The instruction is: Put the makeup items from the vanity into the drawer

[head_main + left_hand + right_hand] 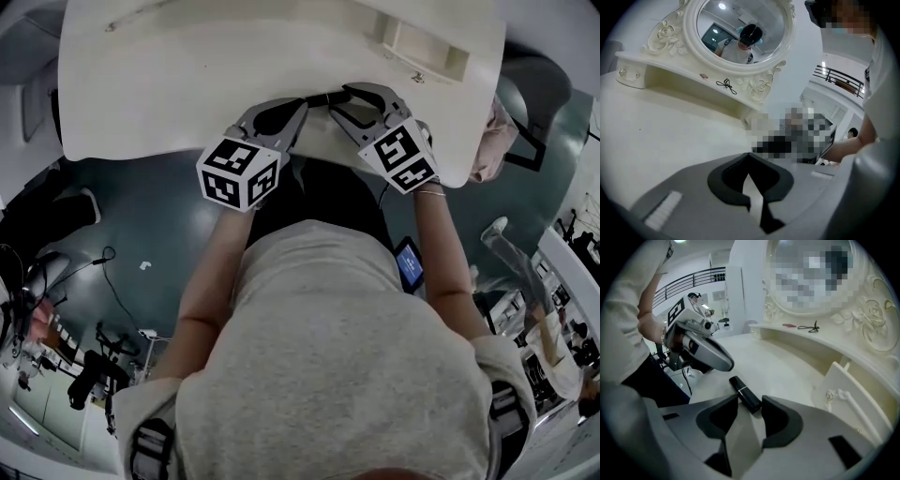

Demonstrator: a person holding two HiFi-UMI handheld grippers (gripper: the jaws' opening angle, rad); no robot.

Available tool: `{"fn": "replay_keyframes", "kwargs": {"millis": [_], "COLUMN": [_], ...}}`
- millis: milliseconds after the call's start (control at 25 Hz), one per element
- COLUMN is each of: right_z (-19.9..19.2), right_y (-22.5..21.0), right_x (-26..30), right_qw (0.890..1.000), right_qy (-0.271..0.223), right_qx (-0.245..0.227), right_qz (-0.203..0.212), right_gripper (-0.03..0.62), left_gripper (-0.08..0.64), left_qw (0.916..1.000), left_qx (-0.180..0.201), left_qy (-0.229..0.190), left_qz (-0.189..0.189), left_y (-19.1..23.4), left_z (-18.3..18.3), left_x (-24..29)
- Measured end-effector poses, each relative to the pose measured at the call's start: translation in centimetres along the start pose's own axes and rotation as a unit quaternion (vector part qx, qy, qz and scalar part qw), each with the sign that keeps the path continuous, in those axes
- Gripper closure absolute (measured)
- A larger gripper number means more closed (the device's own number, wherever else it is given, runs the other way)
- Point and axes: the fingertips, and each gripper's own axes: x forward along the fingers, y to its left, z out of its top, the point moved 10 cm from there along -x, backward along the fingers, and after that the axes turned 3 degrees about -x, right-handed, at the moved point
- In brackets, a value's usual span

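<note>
The right gripper [749,401], jaws wide apart and gripping nothing, tips down over a black lipstick [744,392] lying on the vanity [787,366] just left of the open drawer [843,390]. The tube's near end sits between the jaw tips, apparently lined up for a pickup. Farther left of the drawer, the left gripper [749,155] hangs closed and empty, clear of the approach. Behind the drawer rises the mirror [740,28].
</note>
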Motion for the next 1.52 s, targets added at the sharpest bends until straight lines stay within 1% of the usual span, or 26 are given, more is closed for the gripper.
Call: {"fn": "replay_keyframes", "kwargs": {"millis": [160,400,680,840,1000,1160,1400,1520], "right_z": [-0.1,-0.3,-0.9,-0.1,0.9,0.9,1.2,1.4], "right_y": [0.2,0.5,0.6,0.9,1.8,1.9,1.5,1.3], "right_x": [0.0,-0.2,-1.4,-2.1,-3.4,-4.6,-7.2,-8.2], "right_qw": [1.0,1.0,0.999,0.998,0.996,0.992,0.98,0.975], "right_qy": [-0.003,-0.009,-0.03,-0.043,-0.053,-0.063,-0.086,-0.092], "right_qx": [-0.002,0.002,0.037,0.044,0.046,0.056,0.084,0.085], "right_qz": [-0.014,-0.027,-0.023,-0.032,-0.057,-0.091,-0.16,-0.183], "right_gripper": [0.443,0.481,0.489,0.491,0.491,0.491,0.491,0.491], "left_gripper": [0.551,0.551,0.551,0.551,0.551,0.551,0.551,0.551], "left_qw": [1.0,1.0,0.9998,0.9996,0.9991,0.9985,0.997,0.995], "left_qx": [-0.003,0.002,0.015,0.022,0.033,0.042,0.059,0.076], "left_qy": [0.002,0.004,0.005,0.002,0.003,0.0,-0.016,-0.026], "left_qz": [-0.003,-0.003,-0.008,-0.017,-0.028,-0.035,-0.048,-0.059], "left_y": [-0.1,-0.1,-0.7,-0.9,-1.5,-1.7,-1.9,-2.2], "left_z": [-0.1,-0.1,0.0,0.5,0.9,1.2,3.2,4.4], "left_x": [0.2,0.1,0.4,-0.1,-1.2,-1.1,-1.0,-0.8]}}
